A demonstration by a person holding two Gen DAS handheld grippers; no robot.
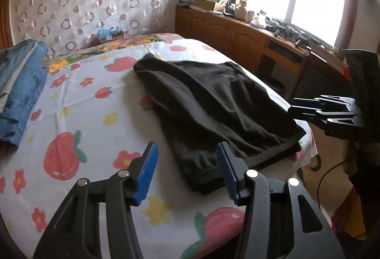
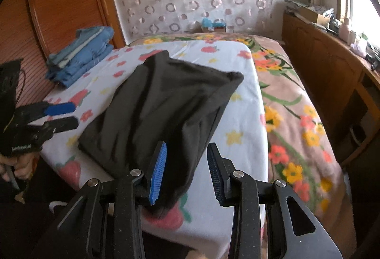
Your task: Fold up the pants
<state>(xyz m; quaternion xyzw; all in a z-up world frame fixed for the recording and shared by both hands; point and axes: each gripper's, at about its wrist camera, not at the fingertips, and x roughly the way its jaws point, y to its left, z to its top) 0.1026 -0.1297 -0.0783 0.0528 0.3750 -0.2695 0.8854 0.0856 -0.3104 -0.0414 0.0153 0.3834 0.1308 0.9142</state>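
Black pants lie folded over in a wrinkled rectangle on a fruit-print sheet; they also show in the right wrist view. My left gripper is open and empty, just short of the pants' near waistband edge. It also shows at the left of the right wrist view. My right gripper is open and empty, above the pants' near corner. It also shows at the right of the left wrist view, beside the pants' edge.
A stack of folded blue jeans lies on the far left of the sheet. A floral blanket covers the bed to the right. A wooden cabinet with clutter runs under the window.
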